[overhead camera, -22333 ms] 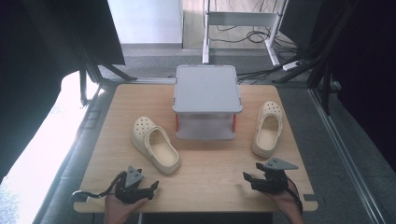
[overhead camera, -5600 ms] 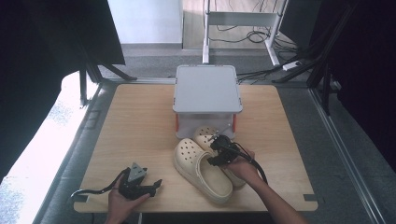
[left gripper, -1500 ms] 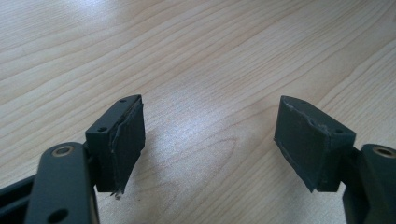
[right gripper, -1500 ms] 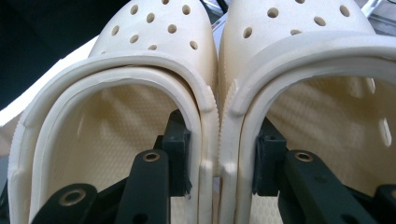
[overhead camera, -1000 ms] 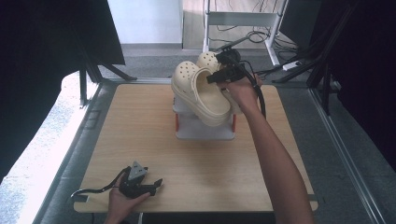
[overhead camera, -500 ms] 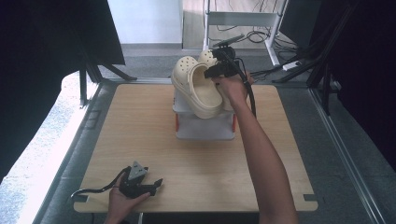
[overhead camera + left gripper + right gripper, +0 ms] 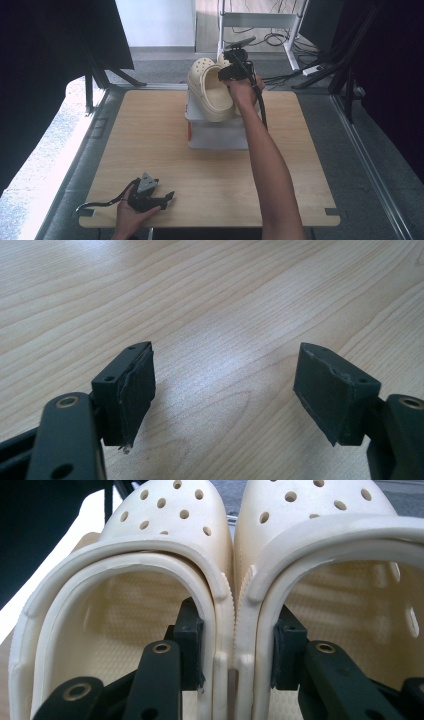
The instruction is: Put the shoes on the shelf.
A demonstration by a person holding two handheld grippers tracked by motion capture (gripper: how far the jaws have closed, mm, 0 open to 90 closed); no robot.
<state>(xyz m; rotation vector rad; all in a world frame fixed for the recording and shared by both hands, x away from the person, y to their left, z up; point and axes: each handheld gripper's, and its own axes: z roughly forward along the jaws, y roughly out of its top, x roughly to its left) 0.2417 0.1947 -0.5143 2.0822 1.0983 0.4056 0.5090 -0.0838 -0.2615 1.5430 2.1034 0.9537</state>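
Two cream clogs [image 7: 212,90] are held side by side over the grey lidded box [image 7: 218,131] at the table's far middle. My right gripper [image 7: 236,71] is shut on them. In the right gripper view one jaw sits inside each shoe and the two inner walls [image 7: 233,630] are pinched together between the jaws. The left clog [image 7: 125,600] and right clog [image 7: 340,580] point toes away. My left gripper [image 7: 167,196] rests near the table's front left edge, open, and its view has bare wood [image 7: 220,340] between its jaws.
The wooden table [image 7: 150,145] has open surface around the box. Beyond the far edge stand a white desk frame [image 7: 260,20] and cables [image 7: 300,75] on the floor. Dark curtains hang at both sides.
My right gripper has carried the pair of clogs slightly farther back and higher over the box. The left gripper has stayed in place.
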